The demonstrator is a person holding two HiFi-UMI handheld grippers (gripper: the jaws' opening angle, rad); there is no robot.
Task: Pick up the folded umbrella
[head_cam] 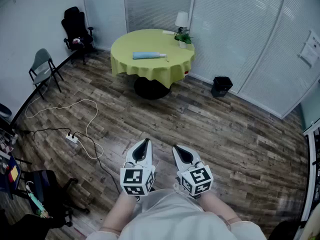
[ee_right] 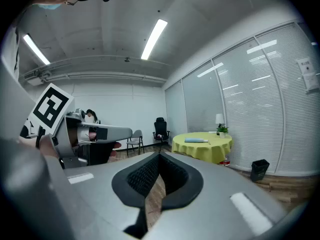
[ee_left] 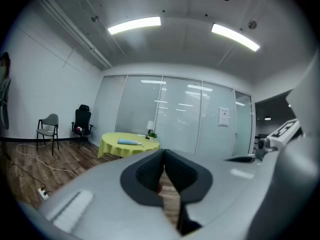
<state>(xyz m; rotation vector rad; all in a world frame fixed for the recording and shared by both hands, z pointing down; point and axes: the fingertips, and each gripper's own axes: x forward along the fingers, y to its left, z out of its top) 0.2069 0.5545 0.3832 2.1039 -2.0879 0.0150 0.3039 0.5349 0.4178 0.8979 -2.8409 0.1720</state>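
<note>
Folded umbrella (head_cam: 149, 55), light blue, lies flat near the middle of the round table (head_cam: 150, 41), its length running across the yellow-green cloth and its thin end toward the right edge. The wooden floor (head_cam: 225, 134) fills most of the head view, and the table stands at its far side, before a wall of blinds. A black office chair (head_cam: 77, 31) and a grey folding chair (head_cam: 44, 69) stand along the left wall. A small black bin (head_cam: 221, 86) sits on the floor to the right of the table. A white lamp (head_cam: 182, 20) and a potted plant (head_cam: 183, 38) stand together at the table's far right edge. A white cable runs over the floor to a power strip (head_cam: 72, 138).

The left gripper (head_cam: 144, 145) and right gripper (head_cam: 180, 151) are held side by side close to the person, well apart from the table. Each has its jaws pressed together with nothing between them.
</note>
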